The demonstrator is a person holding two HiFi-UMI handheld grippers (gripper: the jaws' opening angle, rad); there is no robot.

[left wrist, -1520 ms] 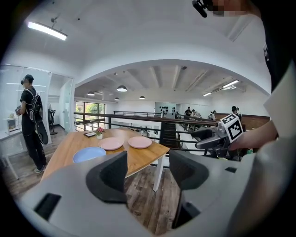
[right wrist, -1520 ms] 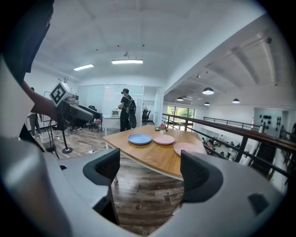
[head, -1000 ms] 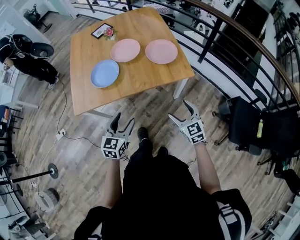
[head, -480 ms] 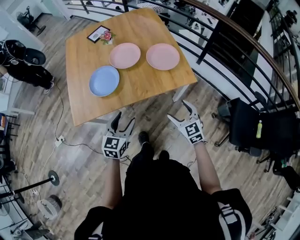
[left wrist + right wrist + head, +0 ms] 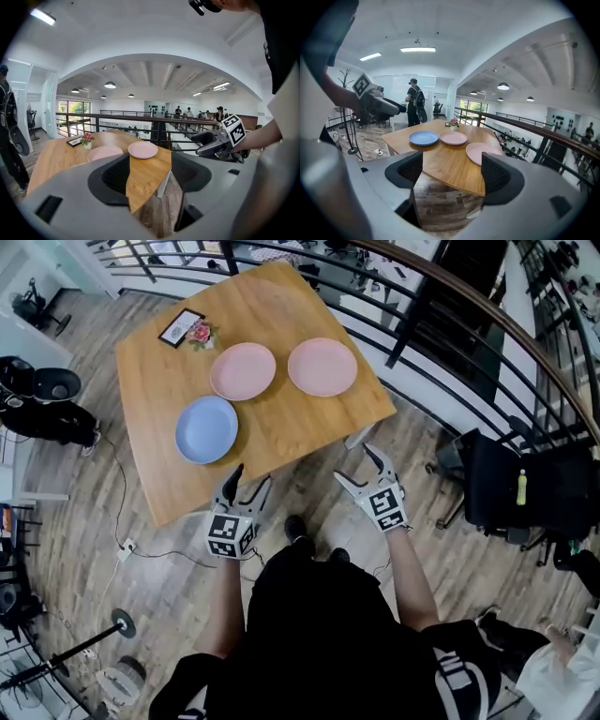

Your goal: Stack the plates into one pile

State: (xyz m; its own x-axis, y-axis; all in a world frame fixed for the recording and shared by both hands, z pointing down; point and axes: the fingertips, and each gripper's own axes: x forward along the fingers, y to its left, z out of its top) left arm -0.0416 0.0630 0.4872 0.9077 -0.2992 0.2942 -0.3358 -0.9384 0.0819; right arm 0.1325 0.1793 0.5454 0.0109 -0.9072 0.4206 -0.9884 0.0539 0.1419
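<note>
Both grippers were held low over the wooden floor [image 5: 159,549], just short of the table [image 5: 281,423], and were pointed toward it. The jaws of the left gripper [image 5: 249,476] were spread wide and nothing was held between them; only the table's corner and the floor were seen through the gap. The jaws of the right gripper [image 5: 356,463] were spread wide as well, and were empty.

Three plates were laid apart on the bare wooden top, none on another. The blue plate [image 5: 206,428] was the nearest, ahead of the left gripper and a little to its left. The left pink plate [image 5: 243,370] was found beyond it. The right pink plate [image 5: 322,366] was ahead of the right gripper, near the table's edge. At the far corner a small flower pot [image 5: 200,333] was set beside a dark frame [image 5: 181,326].

A black railing [image 5: 441,324] was run along the far side of the table and on past the right of the right gripper. A black chair [image 5: 497,488] was placed on that side too, with a yellow bottle [image 5: 521,487] on it.
</note>
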